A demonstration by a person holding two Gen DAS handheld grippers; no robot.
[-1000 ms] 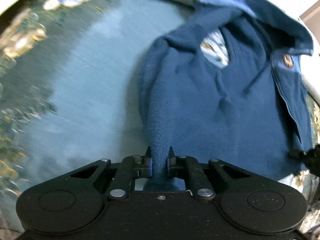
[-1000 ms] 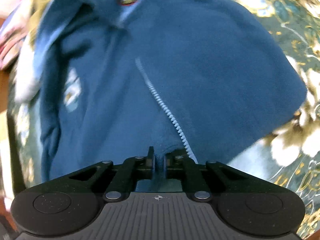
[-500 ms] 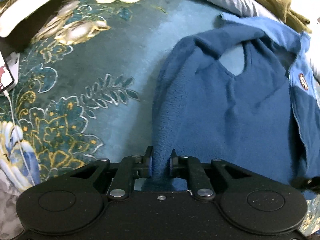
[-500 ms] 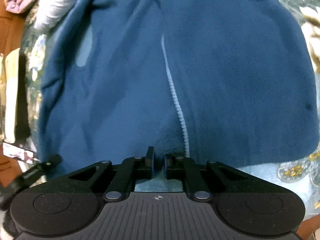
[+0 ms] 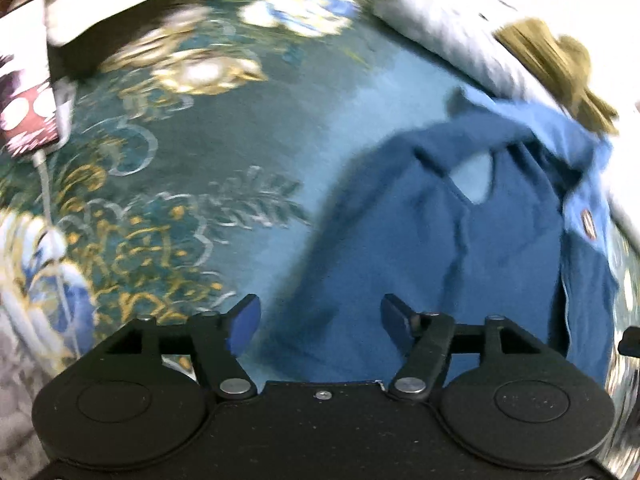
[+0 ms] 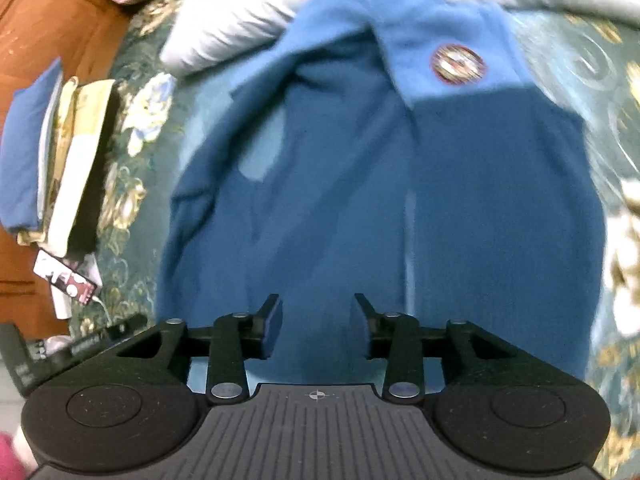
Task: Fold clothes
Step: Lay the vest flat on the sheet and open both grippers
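A dark blue fleece jacket [image 5: 460, 248] with a lighter blue collar and a round badge [image 6: 457, 63] lies spread on a teal floral bedspread [image 5: 192, 152]. It fills the middle of the right wrist view [image 6: 400, 200]. My left gripper [image 5: 319, 320] is open over the jacket's lower left hem, with nothing between the jaws. My right gripper [image 6: 316, 322] is open over the lower hem beside the zipper [image 6: 409, 248], also empty.
A white pillow [image 5: 460, 28] and an olive garment [image 5: 560, 64] lie beyond the jacket. A phone on a white cable [image 5: 24, 116] lies at the left. A stack of folded items [image 6: 60, 160] sits by an orange headboard [image 6: 52, 28]. The frames are motion-blurred.
Both grippers were shut on the jacket's hem; both have now opened and let it go. The jacket has settled flat on the bedspread.
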